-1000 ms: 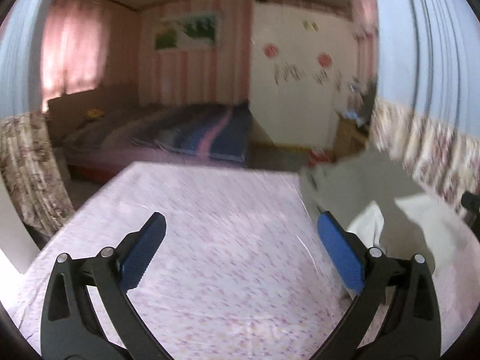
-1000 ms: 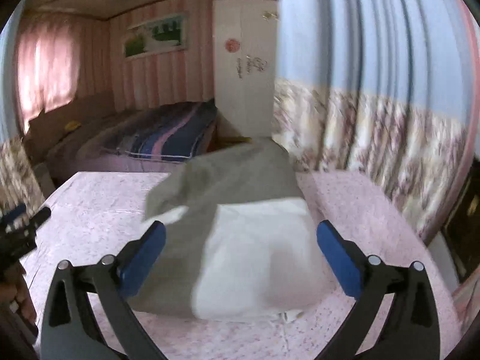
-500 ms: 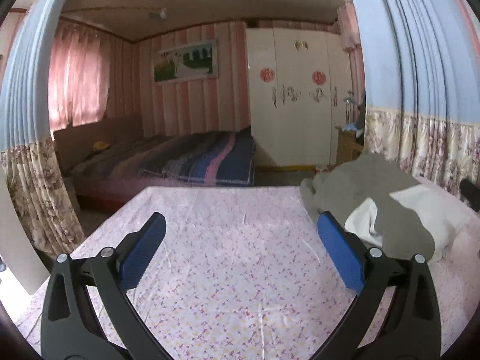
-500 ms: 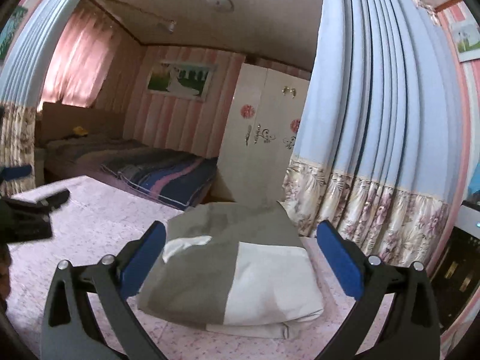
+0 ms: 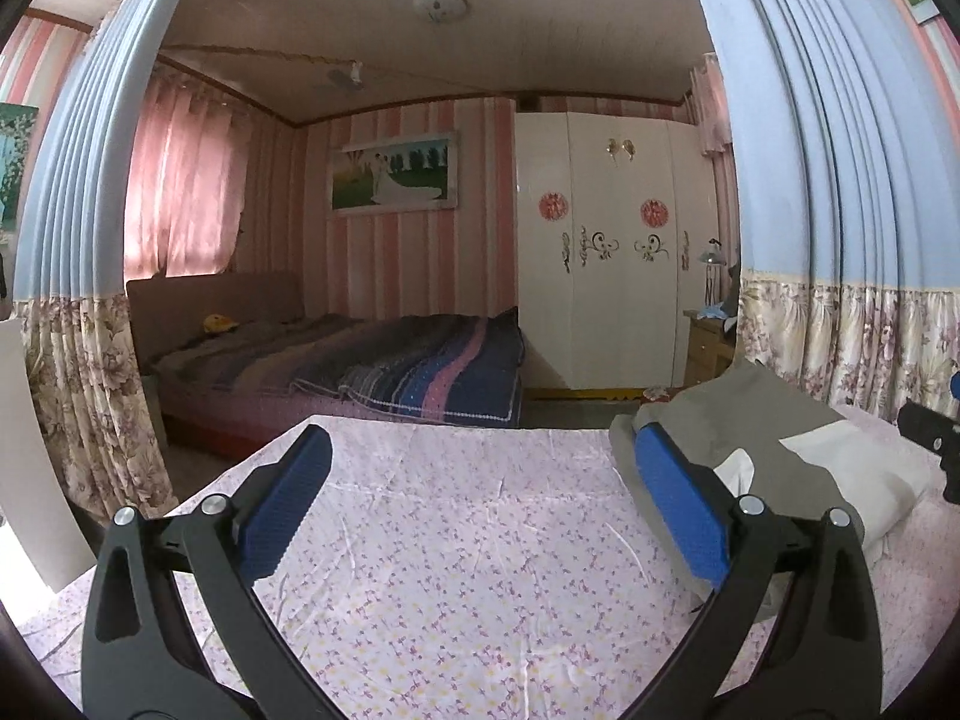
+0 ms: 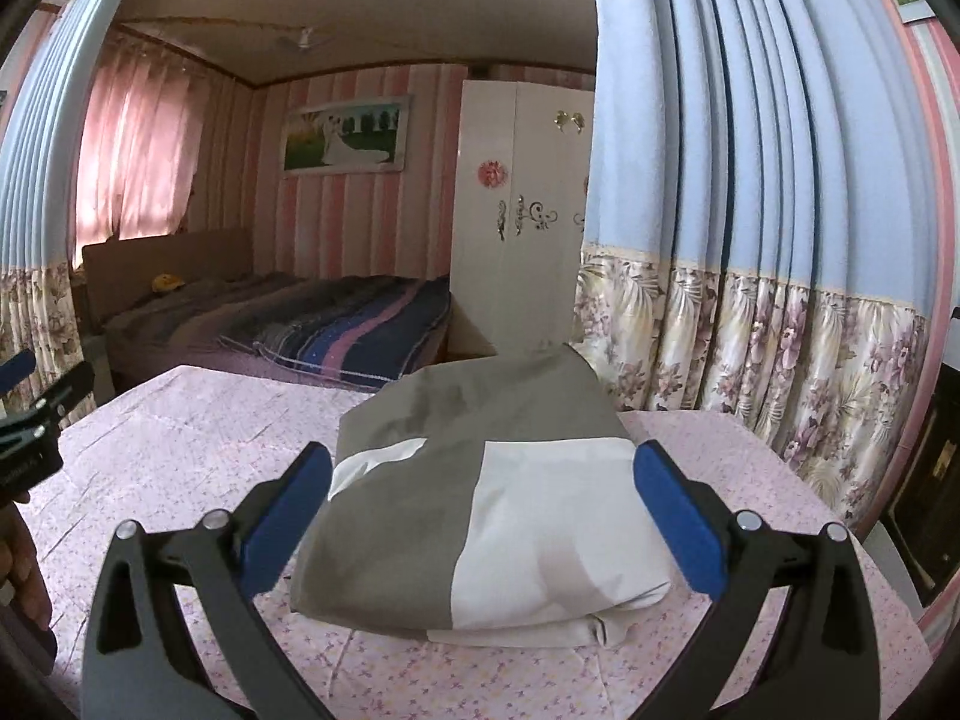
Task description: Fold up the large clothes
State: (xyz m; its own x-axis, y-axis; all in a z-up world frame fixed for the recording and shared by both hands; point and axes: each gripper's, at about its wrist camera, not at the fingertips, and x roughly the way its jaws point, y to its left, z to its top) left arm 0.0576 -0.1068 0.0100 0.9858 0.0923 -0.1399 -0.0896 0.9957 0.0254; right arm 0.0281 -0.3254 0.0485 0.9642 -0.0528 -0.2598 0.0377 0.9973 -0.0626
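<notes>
A grey and white garment [image 6: 480, 510] lies folded in a thick bundle on the pink flowered tablecloth [image 6: 198, 426]. My right gripper [image 6: 480, 516] is open and empty, held just above and in front of the bundle. In the left wrist view the bundle [image 5: 798, 462] lies at the right. My left gripper [image 5: 480, 498] is open and empty over bare cloth [image 5: 468, 540], to the left of the bundle. The left gripper also shows at the left edge of the right wrist view [image 6: 36, 414].
Blue curtains with flowered hems [image 6: 750, 300] hang close on the right, and another [image 5: 72, 300] on the left. Beyond the table's far edge stand a bed with a striped blanket [image 5: 390, 366] and a white wardrobe [image 5: 600, 252].
Both grippers have lifted and tilted upward, so more of the room and ceiling shows. The folded garment has not moved. Both grippers stay open.
</notes>
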